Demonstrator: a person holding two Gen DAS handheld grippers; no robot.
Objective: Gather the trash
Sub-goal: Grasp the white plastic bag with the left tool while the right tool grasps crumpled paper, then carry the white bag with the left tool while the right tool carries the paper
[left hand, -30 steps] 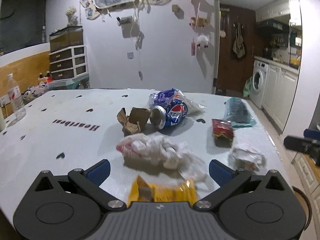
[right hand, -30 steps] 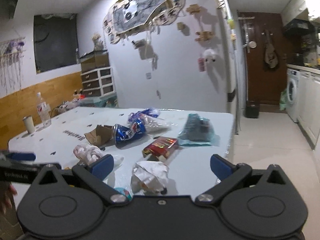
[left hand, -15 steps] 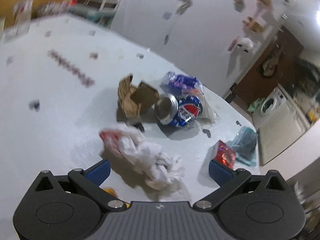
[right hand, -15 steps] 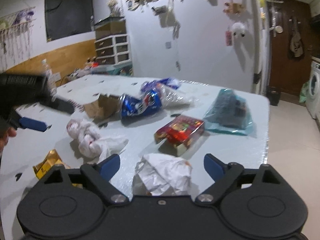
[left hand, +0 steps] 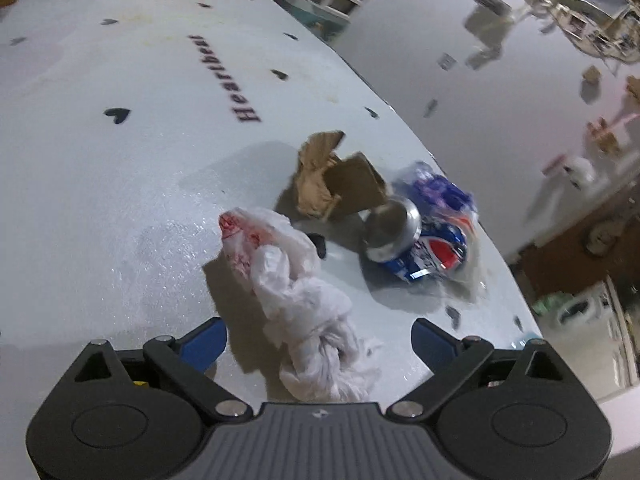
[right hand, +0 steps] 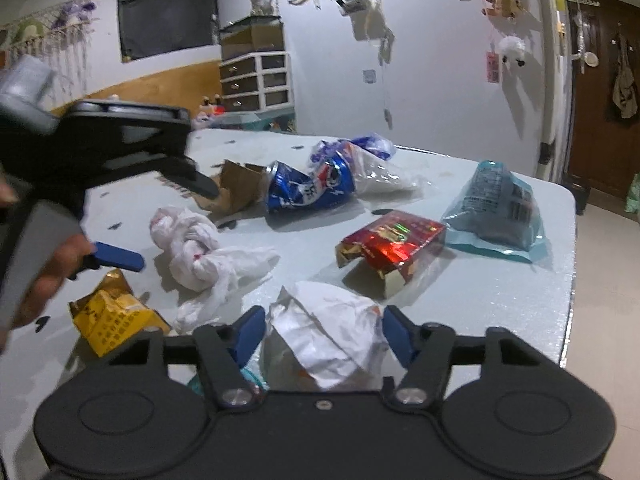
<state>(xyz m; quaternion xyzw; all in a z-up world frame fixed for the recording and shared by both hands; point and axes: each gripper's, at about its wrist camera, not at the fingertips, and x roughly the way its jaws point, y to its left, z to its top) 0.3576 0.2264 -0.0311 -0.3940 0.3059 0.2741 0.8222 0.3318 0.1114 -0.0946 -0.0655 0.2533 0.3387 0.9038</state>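
Two grippers: both over the white table point(right hand: 500, 292), each with jaws closing.
Left gripper point(left hand: 318, 340): jaws wide, the knotted white plastic bag point(left hand: 296, 292) between them, pads not yet on it.
Right gripper point(right hand: 324, 334): jaws about half open around the crumpled white paper wrapper point(right hand: 324, 332); contact looks close, though it is hard to tell.
Other trash: crushed Pepsi can point(right hand: 310, 188) at 12 o'clock from the wrapper, red snack box point(right hand: 394, 246) at 1 o'clock, yellow packet point(right hand: 110, 316) at 9 o'clock.
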